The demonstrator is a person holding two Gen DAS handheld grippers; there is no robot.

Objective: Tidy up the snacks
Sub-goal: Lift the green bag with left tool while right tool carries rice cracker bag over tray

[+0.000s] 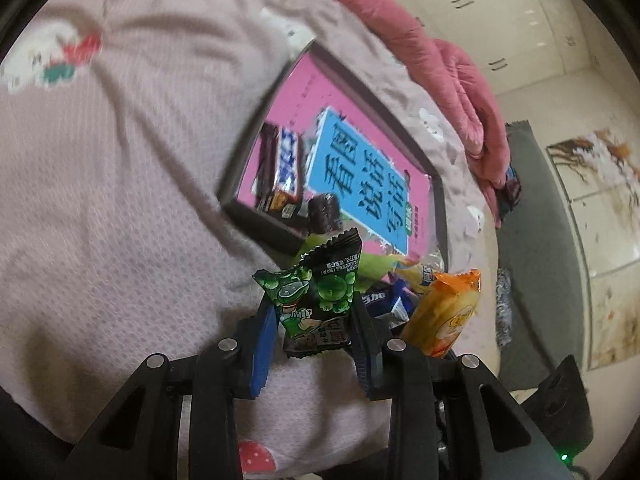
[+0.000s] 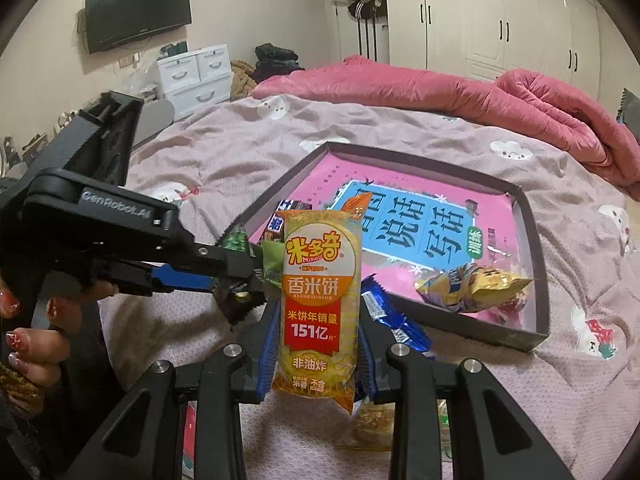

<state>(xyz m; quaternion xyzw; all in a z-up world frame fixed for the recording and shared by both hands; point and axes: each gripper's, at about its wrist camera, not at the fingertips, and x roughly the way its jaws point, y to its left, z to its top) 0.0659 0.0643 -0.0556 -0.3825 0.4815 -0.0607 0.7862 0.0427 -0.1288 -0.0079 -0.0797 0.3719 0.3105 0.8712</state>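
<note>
Nearest the lens in the right wrist view, the right gripper (image 2: 316, 344) pinches an upright orange-and-yellow rice cracker pack (image 2: 320, 300) between its blue pads, lifted clear of the bedspread (image 2: 520, 392). In the left wrist view, the left gripper (image 1: 314, 328) likewise clamps a small green pea snack packet (image 1: 316, 304), held off the bedspread just short of the box.

The shallow dark-rimmed box (image 2: 536, 264), lined with a pink and blue printed sheet, lies at 12 o'clock from both grippers. Already inside it: a brown and white chocolate bar (image 1: 280, 168) at 11 o'clock of the left view, a dark round cake (image 1: 325, 212) beside it, and a yellow crinkled packet (image 2: 472, 284) at 2 o'clock of the right view.

Loose outside the box, just beside its near rim, lies a blue wrapped biscuit (image 2: 396, 320); another pale packet (image 2: 372, 420) shows under the right gripper at 6 o'clock.

Judged progress: partway. Three items are boxed, two are in transit, and at least two remain on the bed.
</note>
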